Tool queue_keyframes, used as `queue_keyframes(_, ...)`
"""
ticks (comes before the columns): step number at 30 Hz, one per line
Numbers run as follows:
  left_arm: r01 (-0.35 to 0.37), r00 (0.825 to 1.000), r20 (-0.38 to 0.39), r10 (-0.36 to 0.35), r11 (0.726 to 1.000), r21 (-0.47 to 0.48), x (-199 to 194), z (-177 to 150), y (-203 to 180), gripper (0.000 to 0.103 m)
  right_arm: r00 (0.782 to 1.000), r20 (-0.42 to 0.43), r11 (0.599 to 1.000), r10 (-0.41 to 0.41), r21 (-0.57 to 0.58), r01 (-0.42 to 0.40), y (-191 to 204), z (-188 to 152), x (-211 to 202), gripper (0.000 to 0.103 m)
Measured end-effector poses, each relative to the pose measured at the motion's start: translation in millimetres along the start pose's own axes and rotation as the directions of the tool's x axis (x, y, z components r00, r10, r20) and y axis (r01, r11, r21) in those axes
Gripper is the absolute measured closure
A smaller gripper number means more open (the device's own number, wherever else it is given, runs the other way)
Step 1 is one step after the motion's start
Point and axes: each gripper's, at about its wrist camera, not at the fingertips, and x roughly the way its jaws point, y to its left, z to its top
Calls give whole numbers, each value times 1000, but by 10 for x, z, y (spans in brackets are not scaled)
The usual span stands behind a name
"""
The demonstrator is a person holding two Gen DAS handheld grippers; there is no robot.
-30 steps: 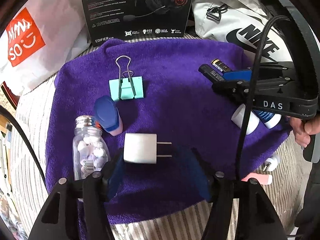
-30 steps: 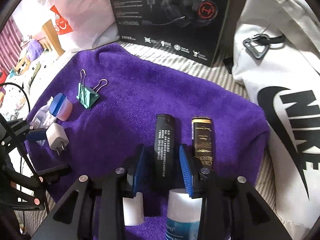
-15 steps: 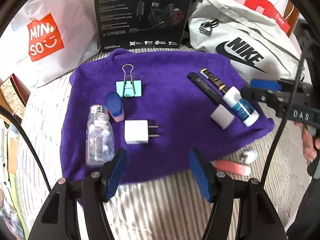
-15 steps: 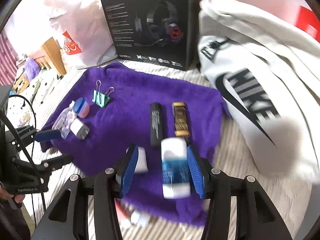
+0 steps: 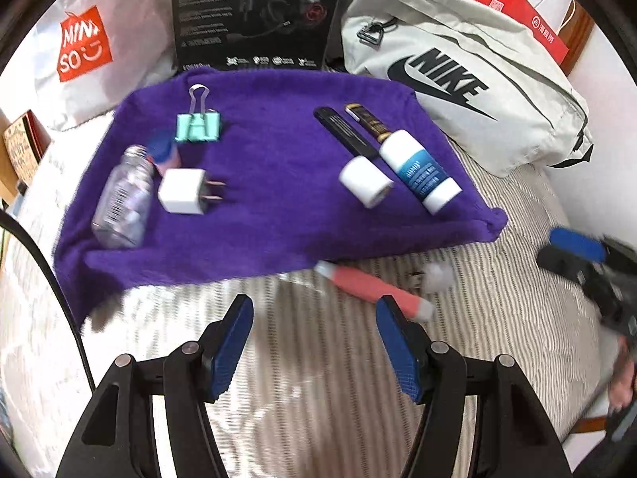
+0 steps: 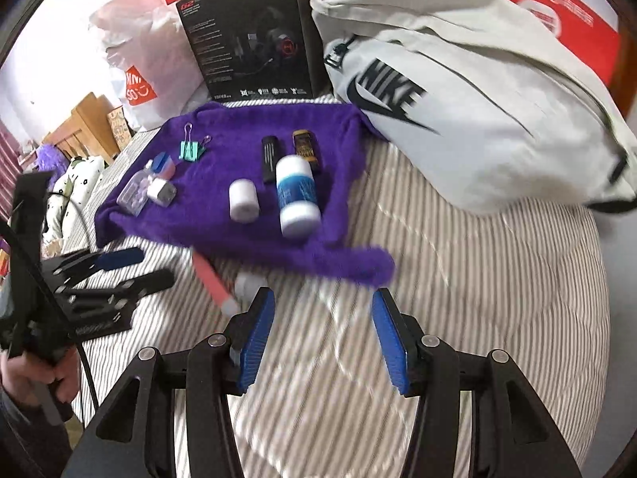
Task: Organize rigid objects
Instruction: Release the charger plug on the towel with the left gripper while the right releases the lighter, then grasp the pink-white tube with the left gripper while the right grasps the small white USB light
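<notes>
1. Purple towel (image 5: 270,215) lies on the striped bedding (image 5: 326,418) and carries a binder clip (image 5: 198,126), charger plug (image 5: 184,191), clear bottle (image 5: 123,203), white cylinder (image 5: 364,182), blue-labelled tube (image 5: 420,171) and two dark sticks.
2. Left gripper (image 5: 314,342) is spread wide and empty, above the bedding, short of the towel's near edge.
3. Pink tube (image 5: 370,286) lies off the towel, just ahead of the left gripper's right finger.
4. Right gripper (image 6: 322,334) is likewise parted, holding nothing, with the pink tube beyond its left finger.
</notes>
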Motion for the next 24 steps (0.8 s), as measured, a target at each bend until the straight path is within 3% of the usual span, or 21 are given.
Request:
queue_keyframes(8,-37,999,3,38,998,-56,170,65,-194,41,999,-43,999,13,40,-11,-174,-475,-134,52)
queue_keyframes(14,-90,996,-32,88,992,-89,379,103,-291,41,998,-59,998,14,58,-10,-289,-593,-140,52)
queue_keyframes(19,-185,981,-50,185,983,4,426,71,-428,39,998,-53,997,32,67,-28,-301,-593,-115,52)
queue_keyframes(24,-220,973,-59,222,975,26,302,-68,-245,36,997,-48,996,68,57,-65,-217,-606,-61,52)
